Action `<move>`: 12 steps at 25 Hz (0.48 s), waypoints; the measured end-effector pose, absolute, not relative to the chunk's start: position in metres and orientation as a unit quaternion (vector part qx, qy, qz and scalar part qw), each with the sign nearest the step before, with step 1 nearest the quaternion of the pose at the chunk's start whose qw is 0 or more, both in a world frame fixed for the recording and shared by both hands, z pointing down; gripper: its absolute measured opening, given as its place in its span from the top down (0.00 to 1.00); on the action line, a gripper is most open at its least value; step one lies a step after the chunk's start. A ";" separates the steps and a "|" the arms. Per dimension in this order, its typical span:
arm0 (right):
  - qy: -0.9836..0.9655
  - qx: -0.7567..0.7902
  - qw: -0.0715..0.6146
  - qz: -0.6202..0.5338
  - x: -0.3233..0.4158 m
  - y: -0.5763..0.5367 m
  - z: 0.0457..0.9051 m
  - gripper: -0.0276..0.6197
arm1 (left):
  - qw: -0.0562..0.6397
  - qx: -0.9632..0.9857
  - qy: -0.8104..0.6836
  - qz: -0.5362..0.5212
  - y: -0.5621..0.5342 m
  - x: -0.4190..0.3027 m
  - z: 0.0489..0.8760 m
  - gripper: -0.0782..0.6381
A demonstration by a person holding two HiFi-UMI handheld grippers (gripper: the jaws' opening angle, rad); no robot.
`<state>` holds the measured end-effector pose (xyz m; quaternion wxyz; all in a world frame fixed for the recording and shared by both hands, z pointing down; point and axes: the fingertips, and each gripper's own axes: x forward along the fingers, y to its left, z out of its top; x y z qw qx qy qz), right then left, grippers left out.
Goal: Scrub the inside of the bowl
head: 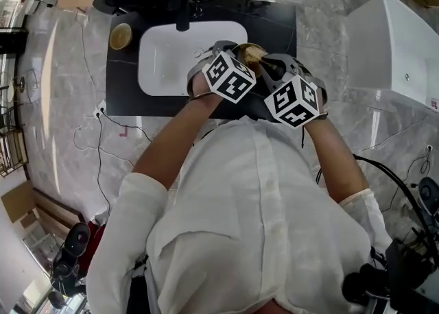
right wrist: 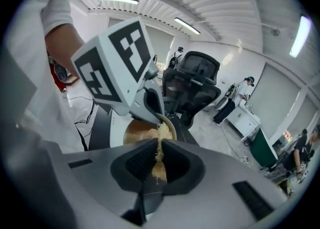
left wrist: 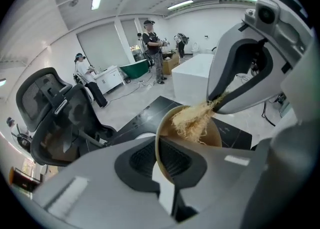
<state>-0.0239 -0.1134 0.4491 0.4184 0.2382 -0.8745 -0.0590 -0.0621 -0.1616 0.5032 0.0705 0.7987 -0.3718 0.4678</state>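
Observation:
A tan bowl (head: 251, 51) is held tilted over the right end of the white sink basin (head: 171, 59). My left gripper (head: 238, 55) is shut on the bowl's rim; in the left gripper view its jaws (left wrist: 162, 160) pinch the thin wall of the bowl (left wrist: 212, 135). My right gripper (head: 266, 64) is shut on a straw-coloured fibrous scrubber (right wrist: 159, 162), whose loose end lies inside the bowl (right wrist: 136, 135). From the left gripper view, the scrubber (left wrist: 192, 120) presses on the inner wall below the right gripper's tips (left wrist: 220, 104).
A second small bowl (head: 121, 35) stands on the black counter (head: 123, 93) left of the basin. A dark faucet (head: 184, 11) rises behind the sink. A white cabinet (head: 398, 45) stands at the right, and an office chair (left wrist: 55, 118) behind the counter.

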 end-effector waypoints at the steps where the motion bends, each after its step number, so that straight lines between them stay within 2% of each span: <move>1: -0.871 0.239 0.424 -0.062 -0.024 -0.117 0.451 0.92 | 0.076 0.798 -0.378 0.464 -0.163 -0.062 0.502 0.88; 6: -0.858 0.242 0.448 -0.063 -0.015 -0.118 0.462 0.92 | 0.084 0.797 -0.401 0.443 -0.167 -0.055 0.490 0.87; 12: -0.861 0.234 0.451 -0.012 -0.007 -0.102 0.479 0.92 | 0.094 0.795 -0.434 0.413 -0.165 -0.049 0.483 0.87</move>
